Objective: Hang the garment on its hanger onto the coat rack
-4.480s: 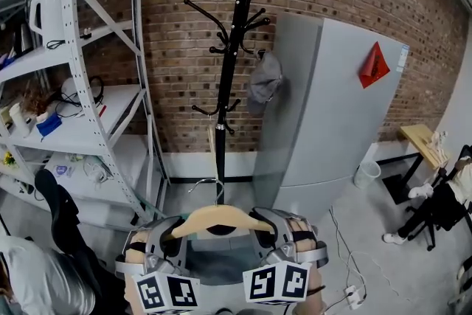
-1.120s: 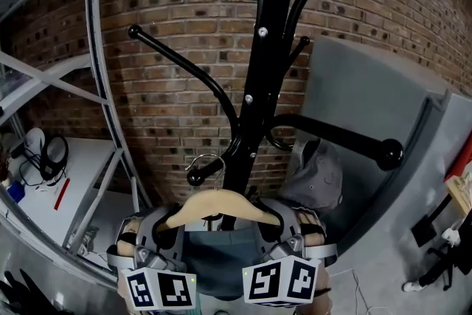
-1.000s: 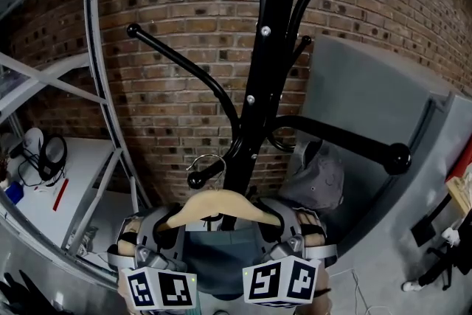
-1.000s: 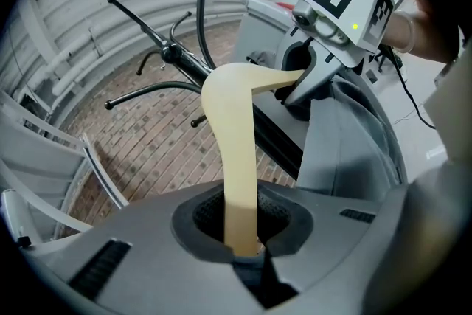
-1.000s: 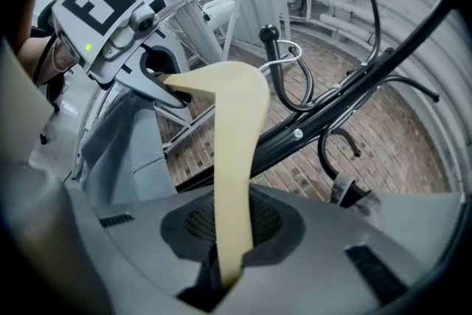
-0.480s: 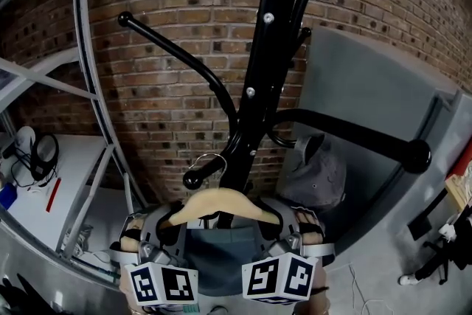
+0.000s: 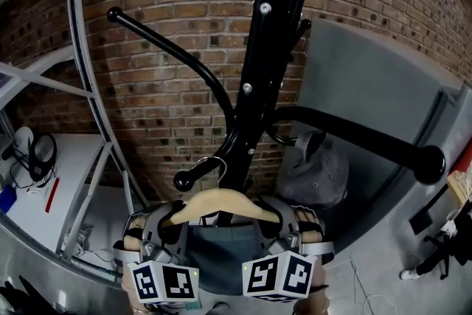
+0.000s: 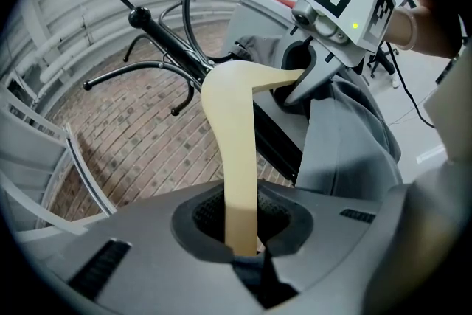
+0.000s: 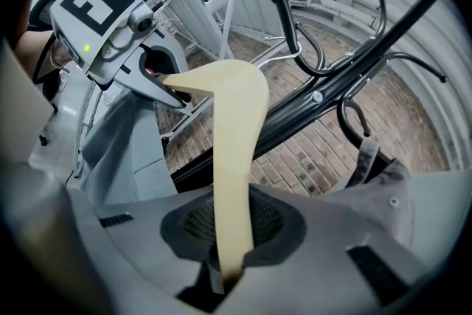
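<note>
Left tongs [image 8: 240,236] clamped on one arm of pale wooden hanger [image 7: 221,203], right tongs [image 9: 230,247] clamped on other arm; two-sided grip keeps it level, grey garment [image 7: 220,262] hanging below; silver wire hook [image 7: 212,163] right at knob-tipped lower peg [image 7: 186,178] of black metal coat rack [image 7: 254,70], seating unclear; grey cap [image 7: 316,172] on neighbouring peg crowds right side; white metal shelving [image 7: 81,85] close on left.

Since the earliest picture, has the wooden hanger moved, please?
Yes: the hanger has closed on the coat rack; its hook now sits at the short lower peg.
</note>
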`<state>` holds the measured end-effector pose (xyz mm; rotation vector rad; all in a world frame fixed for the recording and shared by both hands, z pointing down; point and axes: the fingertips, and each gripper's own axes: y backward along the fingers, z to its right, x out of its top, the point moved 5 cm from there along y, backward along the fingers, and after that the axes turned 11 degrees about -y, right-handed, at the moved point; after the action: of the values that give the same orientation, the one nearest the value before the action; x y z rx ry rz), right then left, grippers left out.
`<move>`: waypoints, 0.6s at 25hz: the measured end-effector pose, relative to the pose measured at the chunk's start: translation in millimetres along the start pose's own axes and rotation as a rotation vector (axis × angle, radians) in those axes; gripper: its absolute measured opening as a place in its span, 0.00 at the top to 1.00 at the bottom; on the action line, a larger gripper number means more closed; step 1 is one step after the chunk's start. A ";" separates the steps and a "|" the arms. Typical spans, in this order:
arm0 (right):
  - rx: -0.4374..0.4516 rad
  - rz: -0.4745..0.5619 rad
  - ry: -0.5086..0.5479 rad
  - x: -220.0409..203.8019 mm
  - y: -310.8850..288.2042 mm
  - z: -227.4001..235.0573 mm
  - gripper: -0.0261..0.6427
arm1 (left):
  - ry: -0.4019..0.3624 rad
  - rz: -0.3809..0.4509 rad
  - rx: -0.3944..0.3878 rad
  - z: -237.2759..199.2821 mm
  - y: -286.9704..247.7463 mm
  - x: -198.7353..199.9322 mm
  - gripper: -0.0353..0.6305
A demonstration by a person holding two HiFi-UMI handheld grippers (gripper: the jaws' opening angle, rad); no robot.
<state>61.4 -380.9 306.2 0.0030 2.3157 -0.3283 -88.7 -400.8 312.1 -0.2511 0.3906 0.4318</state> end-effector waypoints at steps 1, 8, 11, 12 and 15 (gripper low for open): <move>-0.001 -0.002 -0.001 -1.2 -0.4 -0.2 0.89 | 0.001 0.004 0.000 0.8 -1.1 -0.1 0.89; -0.004 0.001 -0.009 -6.9 1.5 -0.8 0.89 | 0.024 0.043 0.001 4.6 -2.7 1.7 0.88; 0.000 0.010 -0.021 -7.9 2.1 -0.5 0.89 | 0.049 0.065 0.002 4.7 -2.3 2.4 0.87; 0.002 0.015 -0.026 -8.1 2.4 -0.4 0.89 | 0.055 0.070 0.003 4.6 -2.1 2.6 0.87; 0.004 0.030 -0.036 -7.2 3.8 -1.5 0.89 | 0.074 0.091 0.014 3.1 0.3 3.0 0.85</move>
<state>65.7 -376.1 311.4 0.0331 2.2770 -0.3158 -85.4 -398.5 313.6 -0.2361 0.4784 0.5101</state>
